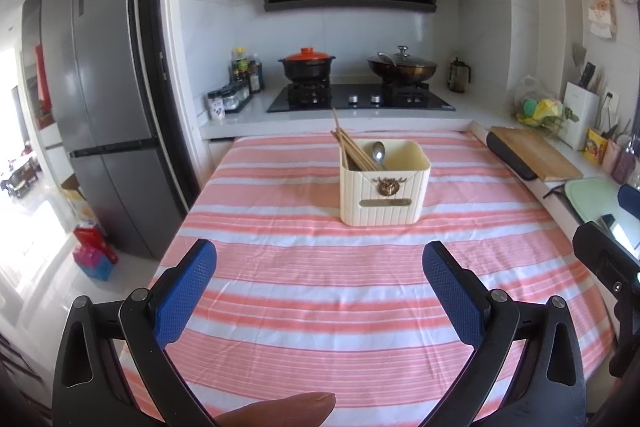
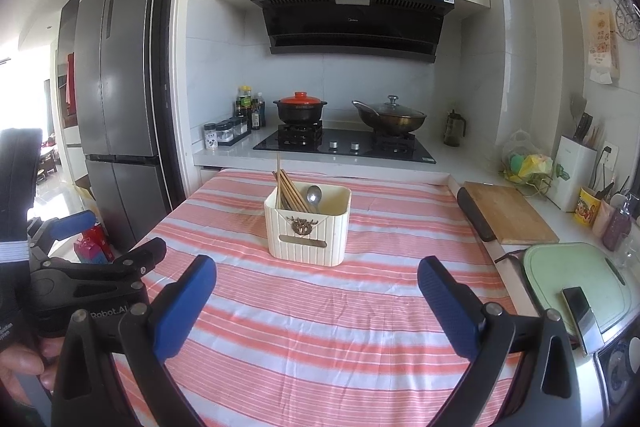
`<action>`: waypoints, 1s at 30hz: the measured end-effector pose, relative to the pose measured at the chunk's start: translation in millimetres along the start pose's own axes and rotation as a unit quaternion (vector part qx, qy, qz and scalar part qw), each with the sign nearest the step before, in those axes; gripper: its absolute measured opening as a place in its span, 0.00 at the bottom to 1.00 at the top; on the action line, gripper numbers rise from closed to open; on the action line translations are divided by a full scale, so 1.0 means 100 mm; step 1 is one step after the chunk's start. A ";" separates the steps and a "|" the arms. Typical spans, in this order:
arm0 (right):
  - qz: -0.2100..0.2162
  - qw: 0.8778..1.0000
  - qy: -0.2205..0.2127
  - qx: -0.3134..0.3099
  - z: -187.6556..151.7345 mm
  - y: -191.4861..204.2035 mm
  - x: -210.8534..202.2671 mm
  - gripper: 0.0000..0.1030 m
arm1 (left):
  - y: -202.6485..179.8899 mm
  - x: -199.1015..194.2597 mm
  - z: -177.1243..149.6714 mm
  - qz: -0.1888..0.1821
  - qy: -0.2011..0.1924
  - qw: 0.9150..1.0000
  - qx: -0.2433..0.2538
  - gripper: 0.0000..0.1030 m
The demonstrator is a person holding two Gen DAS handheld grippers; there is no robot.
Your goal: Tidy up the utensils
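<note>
From your left wrist cam, your left gripper (image 1: pixel 319 259) is hanging low over the striped tablecloth (image 1: pixel 304 307) with its blue pads spread wide and nothing between them. The cream utensil holder (image 1: pixel 384 187) sits dead ahead, well apart from the fingertips, roughly mid-table. The chopsticks (image 1: pixel 350 147) lean to the left side of it and a metal spoon (image 1: pixel 378 151) stands bowl-up next to them, so it looks like the utensils are already parked inside, probably leaning that way because the box is wide and they just flop against the wall. I can't see any loose utensil on the cloth here. Over on the right wrist cam, your right gripper (image 2: pixel 317 269) is the same story: jaws wide apart, empty, and held back from the holder (image 2: pixel 307 227), which sits a bit left of center in this view. You can also spot the left gripper (image 2: pixel 76 223) off at the left edge. My guess is you're basically done, or just squaring up for a tidy-up nudge.
</note>
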State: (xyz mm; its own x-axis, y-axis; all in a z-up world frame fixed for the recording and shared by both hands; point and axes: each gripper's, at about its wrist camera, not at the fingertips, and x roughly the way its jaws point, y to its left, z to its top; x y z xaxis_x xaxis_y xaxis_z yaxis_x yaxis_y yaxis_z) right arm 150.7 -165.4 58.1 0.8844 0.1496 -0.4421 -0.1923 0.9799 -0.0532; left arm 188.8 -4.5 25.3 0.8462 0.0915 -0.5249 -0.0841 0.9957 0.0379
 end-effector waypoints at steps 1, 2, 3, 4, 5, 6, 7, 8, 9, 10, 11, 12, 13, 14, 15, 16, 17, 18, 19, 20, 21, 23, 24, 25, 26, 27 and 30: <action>0.000 1.000 0.000 -0.001 0.00 0.01 0.00 0.99 | 0.00 0.00 0.00 0.000 0.000 1.000 0.000 1.00; 0.001 1.000 0.001 -0.002 0.00 0.01 0.00 0.99 | 0.00 0.00 0.00 0.000 -0.001 1.000 0.000 1.00; 0.001 1.000 0.001 -0.002 0.00 0.01 0.00 0.99 | 0.01 0.00 0.00 0.000 -0.001 1.000 0.000 1.00; 0.002 1.000 0.002 -0.003 0.00 0.02 0.00 0.99 | 0.00 -0.02 0.00 0.000 -0.002 1.000 0.000 1.00; 0.002 1.000 0.002 -0.003 0.00 0.02 0.00 0.99 | 0.00 -0.02 0.00 0.001 -0.002 1.000 0.000 1.00; 0.002 1.000 0.002 -0.003 0.00 0.02 0.00 0.99 | 0.00 -0.02 0.00 0.001 -0.002 1.000 0.000 1.00; 0.002 1.000 0.002 -0.003 0.00 0.02 -0.01 0.99 | 0.00 -0.02 0.00 0.001 -0.003 1.000 0.000 1.00; 0.002 1.000 0.002 -0.003 0.00 0.03 0.00 0.99 | 0.00 -0.03 0.00 0.001 -0.003 1.000 0.001 1.00; 0.002 1.000 0.002 -0.002 0.00 0.03 0.00 0.99 | 0.00 -0.03 0.00 0.001 -0.003 1.000 0.001 1.00; 0.002 1.000 0.002 -0.002 0.00 0.03 0.00 0.99 | 0.01 -0.03 0.01 0.001 -0.003 1.000 0.001 1.00; 0.002 1.000 0.002 -0.002 0.00 0.03 0.00 0.99 | 0.00 -0.03 0.01 0.002 -0.002 1.000 0.000 1.00; 0.001 1.000 0.002 -0.003 0.00 0.03 0.00 0.99 | 0.01 -0.03 0.01 0.001 -0.002 1.000 0.000 1.00; 0.001 1.000 0.002 -0.003 0.00 0.03 0.00 0.99 | 0.01 -0.03 0.01 0.001 -0.001 1.000 -0.001 1.00; 0.002 1.000 0.002 -0.003 -0.01 0.03 0.00 0.99 | 0.01 -0.03 0.01 0.001 0.000 1.000 -0.001 1.00; 0.002 1.000 0.003 -0.003 -0.01 0.03 0.00 0.99 | 0.01 -0.03 0.01 0.000 0.000 1.000 -0.002 1.00; 0.002 1.000 0.003 -0.003 0.00 0.03 0.00 0.99 | 0.01 -0.03 0.01 0.000 0.001 1.000 -0.002 1.00; 0.003 1.000 0.004 -0.003 0.00 0.03 0.00 0.99 | 0.01 -0.03 0.01 0.000 0.001 1.000 -0.002 1.00; 0.003 1.000 0.005 -0.004 0.00 0.04 0.00 0.99 | 0.01 -0.03 0.01 0.000 0.000 1.000 -0.002 1.00; 0.004 1.000 0.005 -0.004 0.00 0.04 0.01 0.99 | 0.01 -0.03 0.01 0.000 0.000 1.000 -0.002 1.00; 0.005 1.000 0.006 -0.004 0.00 0.04 0.01 0.99 | 0.01 -0.03 0.01 0.000 0.000 1.000 -0.003 1.00; 0.006 1.000 0.006 -0.004 0.00 0.05 0.00 0.99 | 0.02 -0.02 0.02 -0.001 0.000 1.000 -0.002 1.00; 0.007 1.000 0.005 -0.004 0.00 0.05 0.00 0.99 | 0.02 -0.03 0.02 0.000 -0.001 1.000 -0.003 1.00; 0.007 1.000 0.004 -0.004 0.01 0.05 -0.01 0.99 | 0.02 -0.03 0.02 -0.001 -0.001 1.000 -0.003 1.00; 0.008 1.000 0.003 -0.004 0.01 0.05 -0.02 0.99 | 0.02 -0.03 0.02 -0.001 -0.001 1.000 -0.003 1.00; 0.008 1.000 0.002 -0.004 0.01 0.05 -0.03 0.99 | 0.02 -0.03 0.02 -0.001 -0.001 1.000 -0.003 1.00; 0.008 1.000 0.001 -0.005 0.01 0.05 -0.04 0.99 | 0.02 -0.03 0.02 -0.002 -0.001 1.000 -0.003 1.00; 0.009 1.000 -0.001 -0.005 0.01 0.05 -0.04 0.99 | 0.02 -0.03 0.02 -0.002 -0.001 1.000 -0.003 1.00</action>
State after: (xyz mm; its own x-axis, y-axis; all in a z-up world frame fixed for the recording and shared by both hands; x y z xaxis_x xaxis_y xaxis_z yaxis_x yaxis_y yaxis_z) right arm 146.5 -161.3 61.0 0.8813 0.1681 -0.4416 -0.2129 0.9756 -0.0535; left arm 186.7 -3.2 28.7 0.8475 0.0876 -0.5234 -0.0843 0.9960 0.0302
